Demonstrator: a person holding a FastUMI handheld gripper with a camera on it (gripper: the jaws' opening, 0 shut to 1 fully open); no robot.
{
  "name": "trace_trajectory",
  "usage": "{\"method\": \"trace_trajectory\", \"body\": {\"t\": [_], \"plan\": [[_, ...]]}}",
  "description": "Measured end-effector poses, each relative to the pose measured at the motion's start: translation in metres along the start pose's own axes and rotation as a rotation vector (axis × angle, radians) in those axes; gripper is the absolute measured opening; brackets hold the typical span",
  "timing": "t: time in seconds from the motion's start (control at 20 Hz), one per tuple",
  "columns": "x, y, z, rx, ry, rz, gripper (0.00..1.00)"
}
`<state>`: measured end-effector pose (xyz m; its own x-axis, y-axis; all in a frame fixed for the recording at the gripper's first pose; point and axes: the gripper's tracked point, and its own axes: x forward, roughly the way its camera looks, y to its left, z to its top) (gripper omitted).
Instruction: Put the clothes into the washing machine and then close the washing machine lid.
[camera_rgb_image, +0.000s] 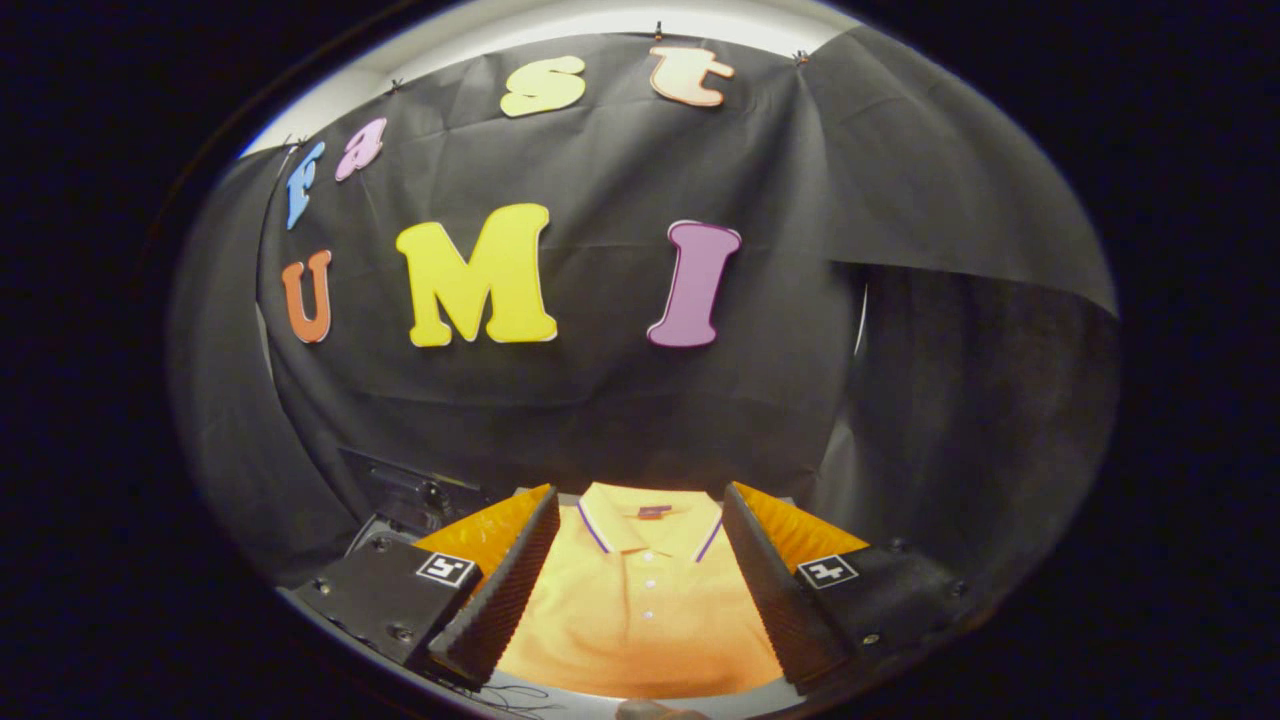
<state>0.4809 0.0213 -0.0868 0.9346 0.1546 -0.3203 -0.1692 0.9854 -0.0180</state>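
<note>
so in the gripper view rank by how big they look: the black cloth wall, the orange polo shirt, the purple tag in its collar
1. black cloth wall, largest by far
2. orange polo shirt, lying flat between the open gripper fingers
3. purple tag inside the collar, smallest

The shirt lies nearer the camera, so its size is flattered.

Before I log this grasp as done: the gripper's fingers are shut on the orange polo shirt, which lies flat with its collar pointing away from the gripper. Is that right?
Not quite. The gripper is open, not shut on the shirt: in the gripper view its fingers stand wide apart. The orange polo shirt shows in the gap between them. The rest holds: it lies flat with its collar pointing away from the gripper.
</note>
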Motion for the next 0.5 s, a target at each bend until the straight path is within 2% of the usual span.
{"method": "trace_trajectory", "body": {"t": [0.5], "plan": [[0.073,-0.003,-0.060,0.022,0.195,-0.014,1.00]]}}
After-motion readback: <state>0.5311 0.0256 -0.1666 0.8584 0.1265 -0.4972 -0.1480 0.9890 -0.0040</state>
